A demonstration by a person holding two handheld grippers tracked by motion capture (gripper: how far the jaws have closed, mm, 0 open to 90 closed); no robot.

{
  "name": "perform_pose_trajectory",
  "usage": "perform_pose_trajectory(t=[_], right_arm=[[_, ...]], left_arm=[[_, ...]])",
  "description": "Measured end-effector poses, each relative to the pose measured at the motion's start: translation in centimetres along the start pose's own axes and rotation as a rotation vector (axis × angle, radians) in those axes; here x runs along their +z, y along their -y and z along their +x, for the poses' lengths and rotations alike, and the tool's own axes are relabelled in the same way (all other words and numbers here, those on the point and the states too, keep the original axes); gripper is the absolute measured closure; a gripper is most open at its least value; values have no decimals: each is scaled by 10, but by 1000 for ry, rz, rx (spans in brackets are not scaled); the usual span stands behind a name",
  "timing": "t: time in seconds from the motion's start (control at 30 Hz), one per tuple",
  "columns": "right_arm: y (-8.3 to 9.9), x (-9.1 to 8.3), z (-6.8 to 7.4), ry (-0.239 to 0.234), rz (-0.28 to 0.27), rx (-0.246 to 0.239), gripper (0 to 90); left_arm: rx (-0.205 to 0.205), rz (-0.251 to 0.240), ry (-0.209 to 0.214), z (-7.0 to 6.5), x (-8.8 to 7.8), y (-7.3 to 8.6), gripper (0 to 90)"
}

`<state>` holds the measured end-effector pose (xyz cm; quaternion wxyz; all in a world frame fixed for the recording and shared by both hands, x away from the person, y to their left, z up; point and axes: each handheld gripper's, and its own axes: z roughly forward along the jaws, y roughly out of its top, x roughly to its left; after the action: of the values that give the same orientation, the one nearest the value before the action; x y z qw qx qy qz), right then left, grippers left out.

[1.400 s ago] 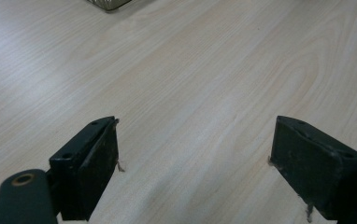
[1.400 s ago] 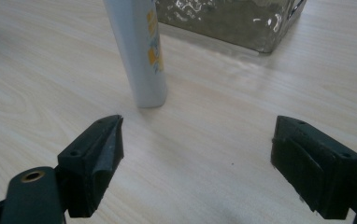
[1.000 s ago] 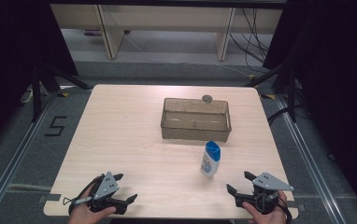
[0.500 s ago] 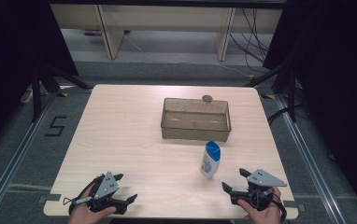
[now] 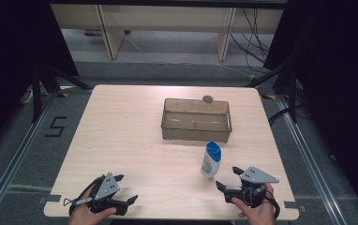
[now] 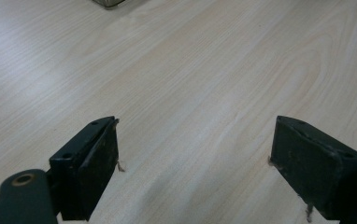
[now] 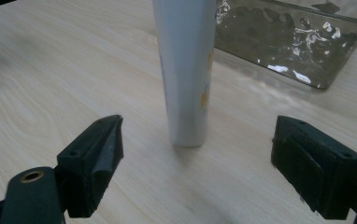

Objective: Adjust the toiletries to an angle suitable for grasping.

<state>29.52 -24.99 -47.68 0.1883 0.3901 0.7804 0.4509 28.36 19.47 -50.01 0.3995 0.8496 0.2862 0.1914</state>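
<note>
A white bottle with a blue cap (image 5: 211,160) stands upright on the wooden table, just in front of a clear plastic bin (image 5: 196,120). In the right gripper view the bottle (image 7: 186,70) rises a short way ahead of my right gripper (image 7: 197,149), whose jaws stand wide apart with nothing between them. From above, my right gripper (image 5: 228,179) sits near the front right edge, just right of and nearer than the bottle. My left gripper (image 5: 124,189) rests open at the front left; in its own view the left gripper (image 6: 195,154) has only bare table between its jaws.
A small round dark object (image 5: 208,99) lies just behind the bin's far wall. The bin (image 7: 293,37) looks empty. The table (image 5: 121,136) has wide bare wood on its left half. Dark stands and cables surround the table on the floor.
My right gripper has moved left and slightly forward, closer to the bottle. The left gripper and the bottle have stayed put.
</note>
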Motion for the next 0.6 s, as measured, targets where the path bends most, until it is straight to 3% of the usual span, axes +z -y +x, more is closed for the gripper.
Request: perform_pose_trajectory(t=[0.03, 0.13, 0.2, 0.23, 0.27, 0.33, 0.4, 0.43, 0.47, 0.57, 0.6], right_arm=[[-1, 0, 2, 2, 0, 14, 180], [-3, 3, 0, 7, -10, -29, 180], [-4, 5, 4, 4, 7, 8, 180], [-4, 7, 2, -2, -2, -22, 182], [-5, 8, 4, -4, 1, -11, 185], [-6, 10, 2, -1, -3, -36, 186], [-7, 10, 5, -4, 10, 5, 186], [-8, 12, 2, -7, -3, -28, 186], [-9, 13, 2, -14, -4, -26, 186], [-11, 18, 5, -27, -11, -21, 186], [-12, 21, 5, -27, -20, -45, 186]], left_arm=[[0, 1, 0, 0, 0, 0, 148], [0, 1, 0, 0, 0, 0, 148], [-6, 1, 11, 0, 1, 0, 149], [-15, -9, 9, -1, 1, 0, 149], [1, 2, 5, 0, 0, 0, 149], [3, 6, 6, 1, 0, 0, 148], [-9, -5, 2, -1, 0, 0, 148], [-13, -8, 5, -1, 1, 0, 149], [2, 6, 6, 0, 0, 0, 149], [-8, -4, 0, 0, 1, 0, 148], [-3, -1, 2, 0, 0, 0, 149]])
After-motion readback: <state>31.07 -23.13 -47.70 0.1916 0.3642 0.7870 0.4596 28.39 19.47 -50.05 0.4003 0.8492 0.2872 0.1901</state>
